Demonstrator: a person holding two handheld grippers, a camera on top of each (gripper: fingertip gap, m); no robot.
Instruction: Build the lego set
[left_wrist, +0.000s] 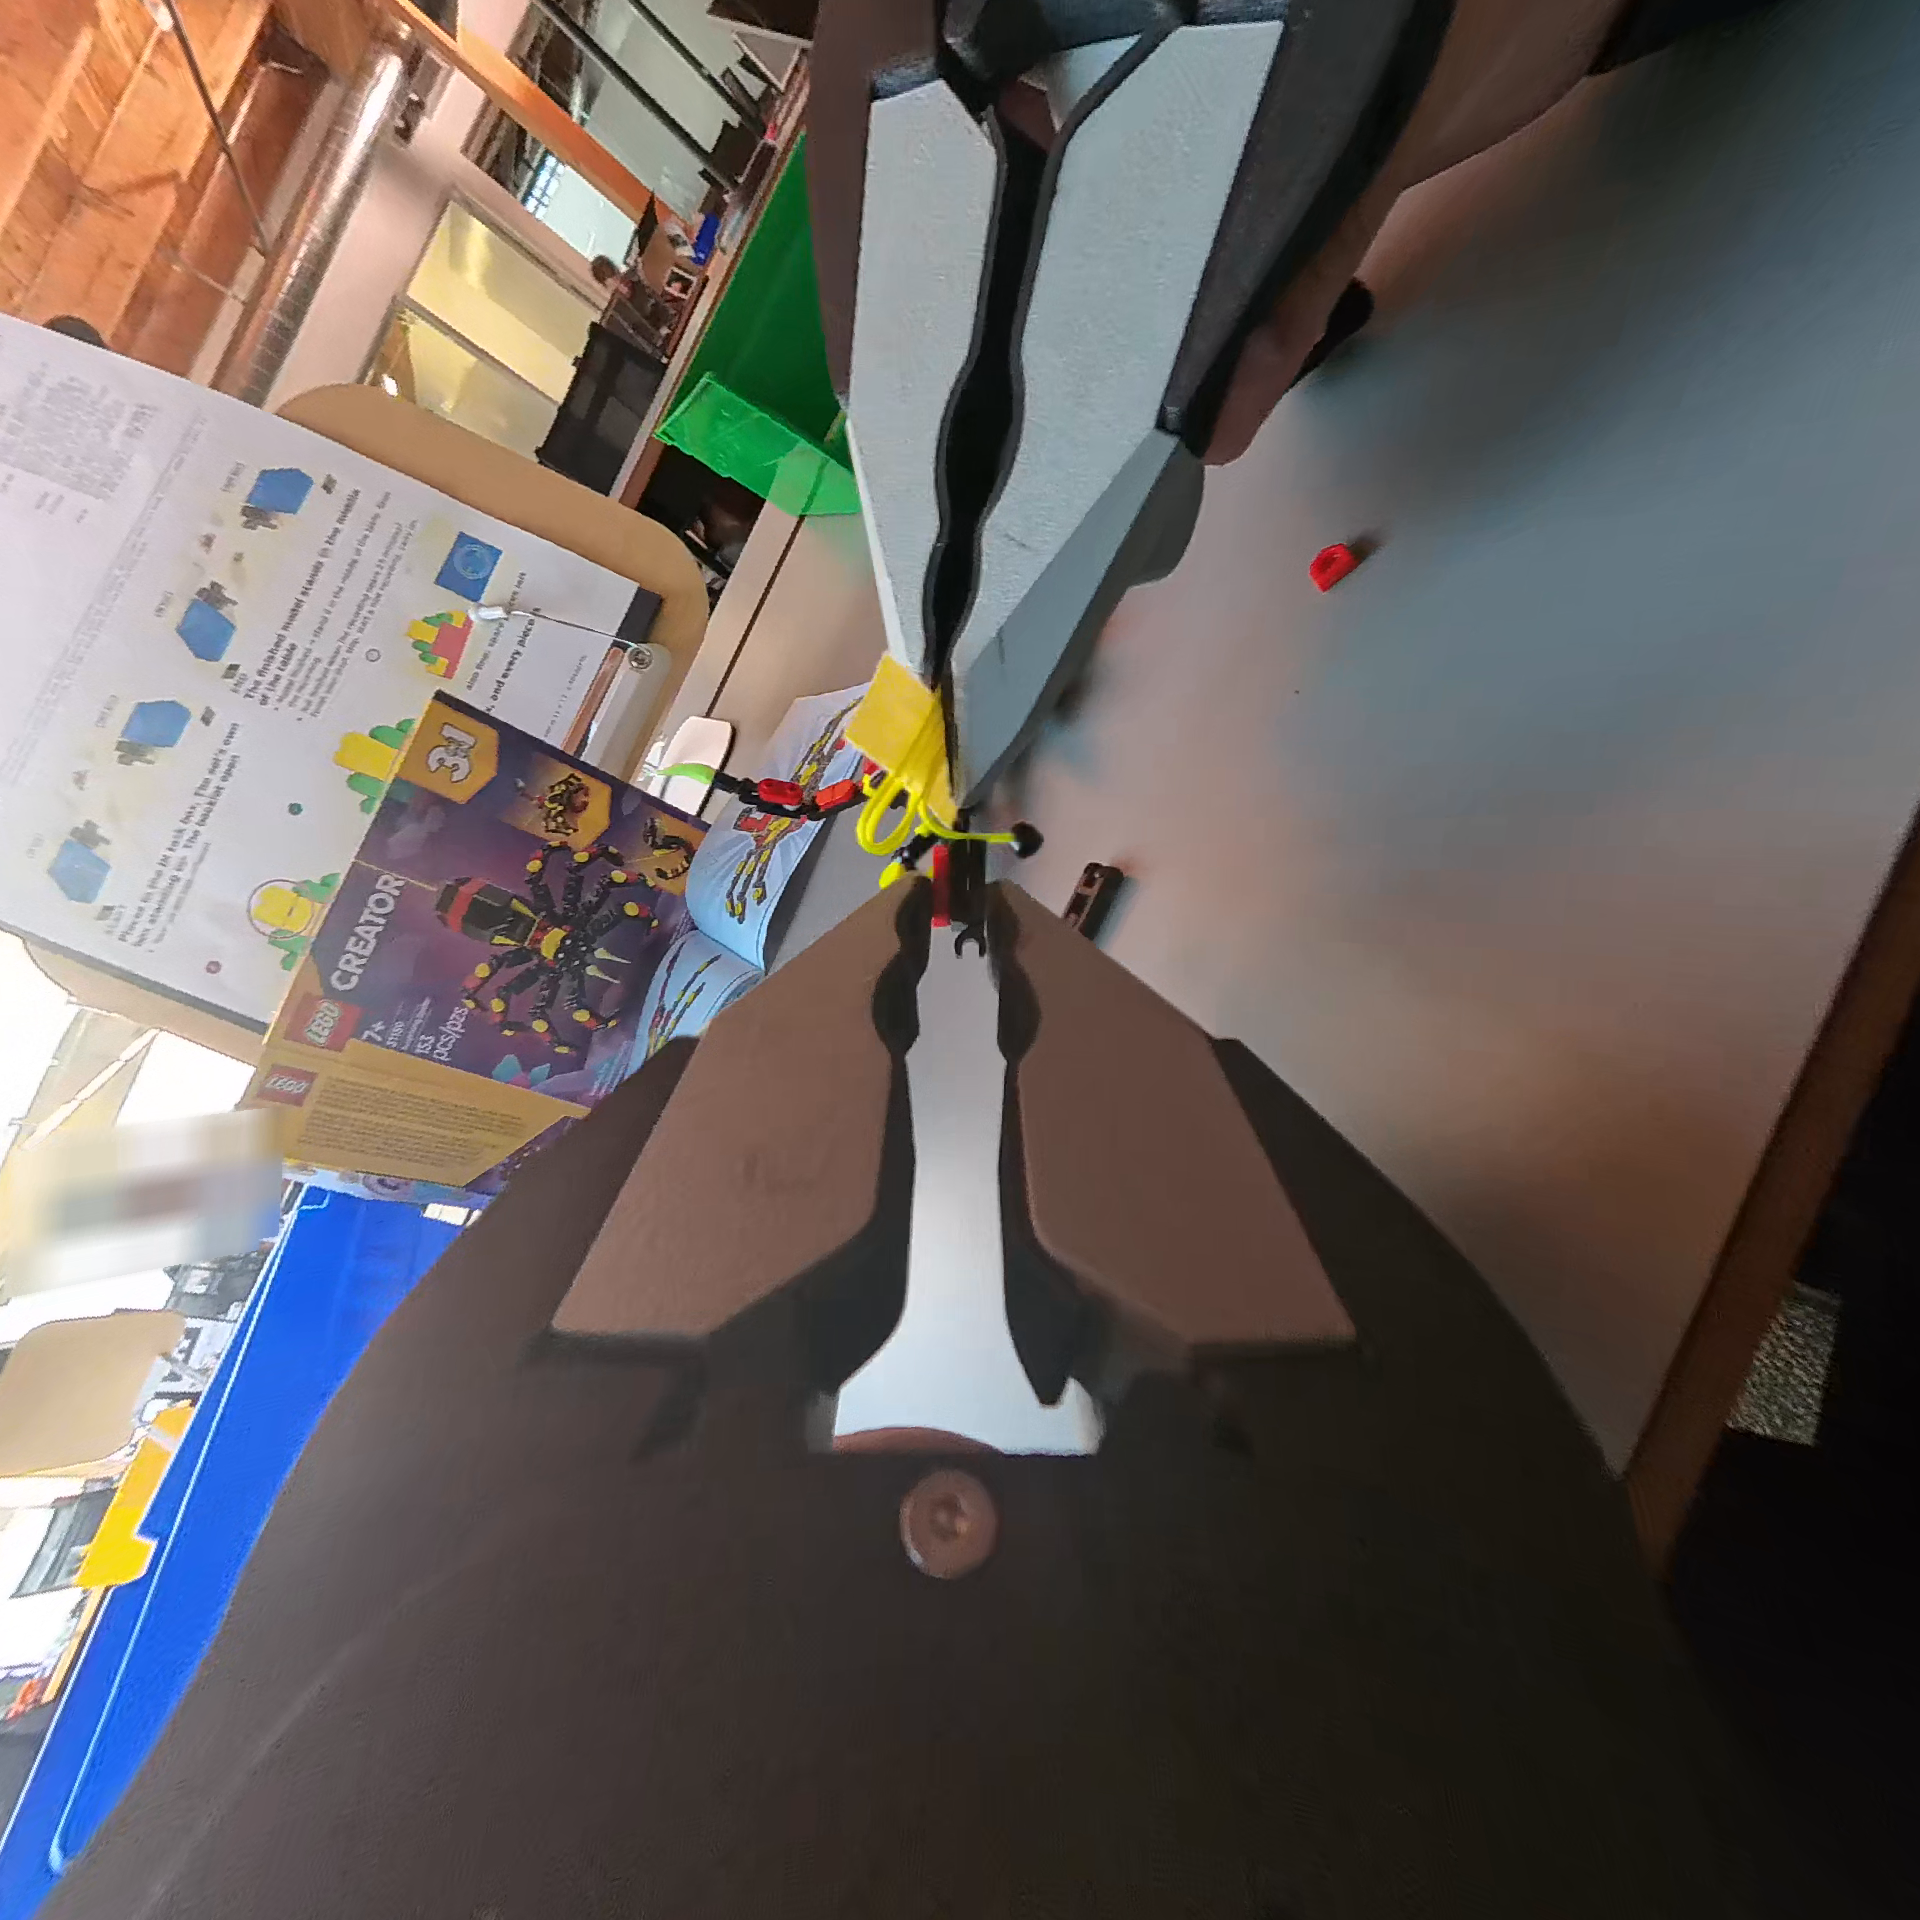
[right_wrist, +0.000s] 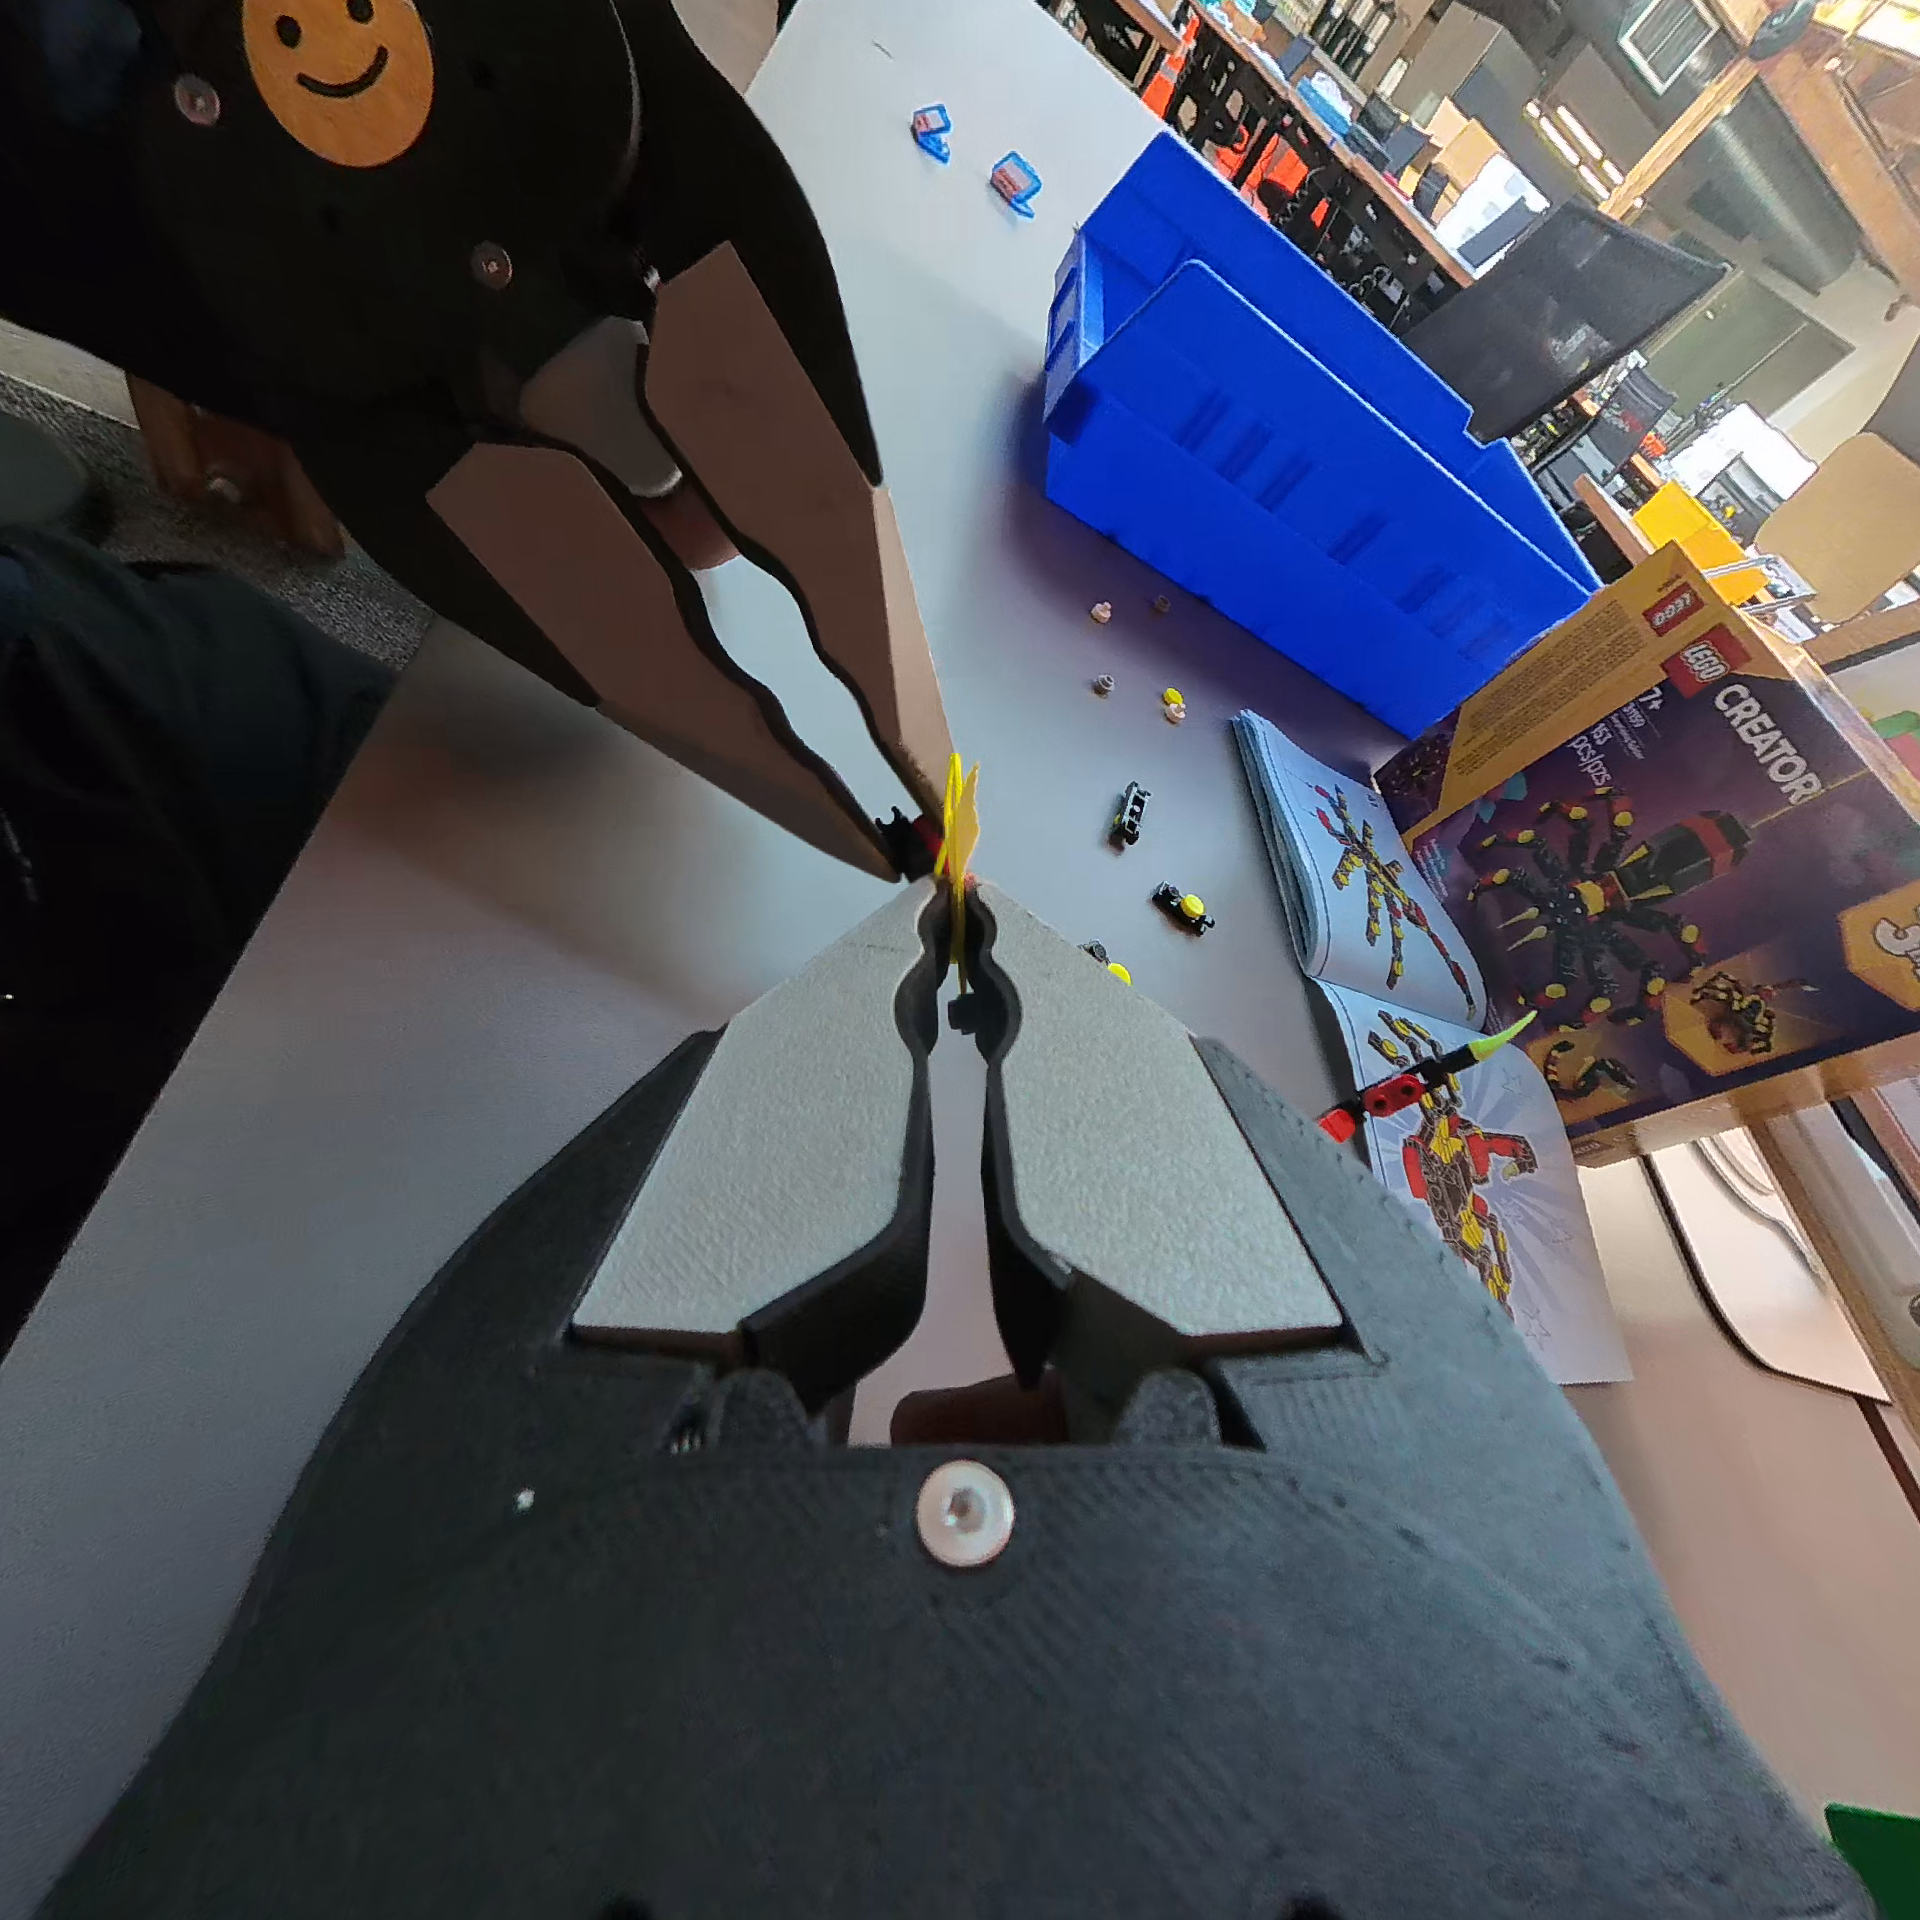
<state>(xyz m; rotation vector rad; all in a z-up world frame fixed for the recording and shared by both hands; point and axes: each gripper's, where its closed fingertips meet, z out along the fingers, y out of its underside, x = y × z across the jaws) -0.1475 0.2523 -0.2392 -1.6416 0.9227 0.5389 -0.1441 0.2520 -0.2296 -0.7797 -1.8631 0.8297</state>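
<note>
Printed set box (right_wrist: 1662, 831), instruction booklet (right_wrist: 1361, 883), printed sheet (left_wrist: 208, 623)

Right tongs (right_wrist: 961, 935) pinch yellow piece (right_wrist: 958, 831); left tongs (right_wrist: 906, 844) adjacent.

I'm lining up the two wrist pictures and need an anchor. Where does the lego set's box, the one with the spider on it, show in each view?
Left wrist view: the box stands left of centre, turned sideways, just left of the open instruction booklet.
Right wrist view: the box stands at the right edge, right of that booklet.
Shared landmark: the open instruction booklet lying on the table against the box.
</note>
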